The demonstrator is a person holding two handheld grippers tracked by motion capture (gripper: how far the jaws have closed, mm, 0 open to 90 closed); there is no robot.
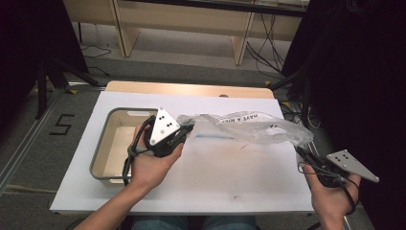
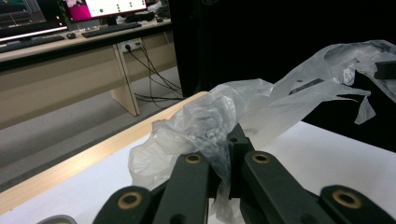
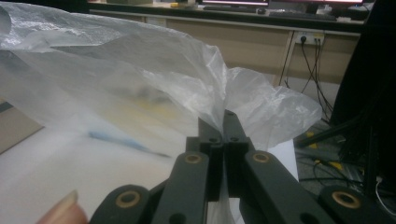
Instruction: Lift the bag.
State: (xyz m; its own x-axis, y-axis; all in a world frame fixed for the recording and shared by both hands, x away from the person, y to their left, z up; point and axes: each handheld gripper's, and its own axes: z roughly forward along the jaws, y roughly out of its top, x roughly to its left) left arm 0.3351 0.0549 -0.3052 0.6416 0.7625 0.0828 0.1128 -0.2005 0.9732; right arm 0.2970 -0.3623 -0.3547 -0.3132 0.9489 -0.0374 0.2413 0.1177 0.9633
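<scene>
Forearms enter at the near edge of the high view, each hand carrying a black two-jaw gripper topped by a grey three-cornered plate. Left gripper point(image 1: 184, 130) sits over the left-centre of the flat white table top point(image 1: 215, 167), its jaws pressed together on one end of a crumpled, translucent clear plastic bag with dark printed lettering point(image 1: 249, 125) — in the left gripper view the film point(image 2: 210, 121) bunches up between the black jaw tips. Right gripper point(image 1: 300, 152) is held at the right near edge of the table, jaws likewise clamped on the bag's opposite end; the right gripper view shows the film point(image 3: 140, 70) drawn into the closed tips.

Between the two grips the bag hangs stretched across the table's middle, running left to right, raised off the surface as far as can be judged.

Just behind and left of the left hand stands a shallow rectangular grey-rimmed tray with a pale wooden floor point(image 1: 103, 139) — apart from the bag. Beyond the table's far edge a light wooden desk point(image 1: 191, 21) and loose cables on the floor are visible.
</scene>
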